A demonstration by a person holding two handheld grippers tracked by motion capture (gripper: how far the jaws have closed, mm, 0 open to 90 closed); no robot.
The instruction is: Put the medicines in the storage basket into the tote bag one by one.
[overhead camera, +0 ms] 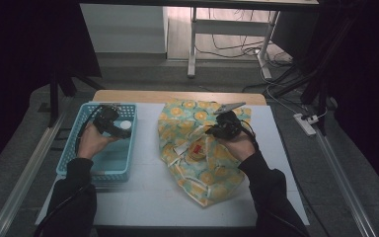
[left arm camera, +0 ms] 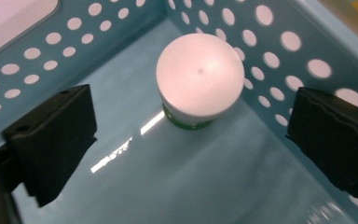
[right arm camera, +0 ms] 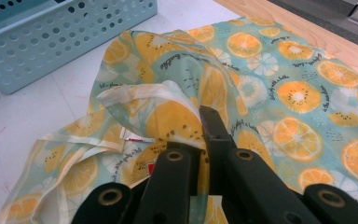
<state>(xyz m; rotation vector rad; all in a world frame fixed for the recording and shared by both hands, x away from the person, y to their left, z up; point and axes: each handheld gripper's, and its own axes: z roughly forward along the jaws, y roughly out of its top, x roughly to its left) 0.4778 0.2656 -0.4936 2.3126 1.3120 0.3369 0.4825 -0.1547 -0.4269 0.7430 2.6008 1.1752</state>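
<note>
A white tabletop (overhead camera: pixel 143 192) with a wooden far edge stands on grey floor (overhead camera: pixel 143 74), cables beyond. The left tongs (left arm camera: pixel 186 140), spread wide, hang inside the blue basket (overhead camera: pixel 74 148) over a white-lidded jar (left arm camera: pixel 199 77). The right tongs (right arm camera: pixel 205 140) pinch a fold of the orange-print bag (right arm camera: pixel 279 93) mid-tabletop.

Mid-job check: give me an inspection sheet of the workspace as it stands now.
Surface: white table top, wooden strip along its far edge.
Job's things: white-lidded jar upright in the blue perforated basket; orange-print fabric bag lying crumpled.
Clutter: nothing seen.
Grippers: left gripper open above the jar; right gripper shut on the bag's edge.
Cables: floor cables; power strip.
Surroundings: grey floor, table legs, dark curtains.
</note>
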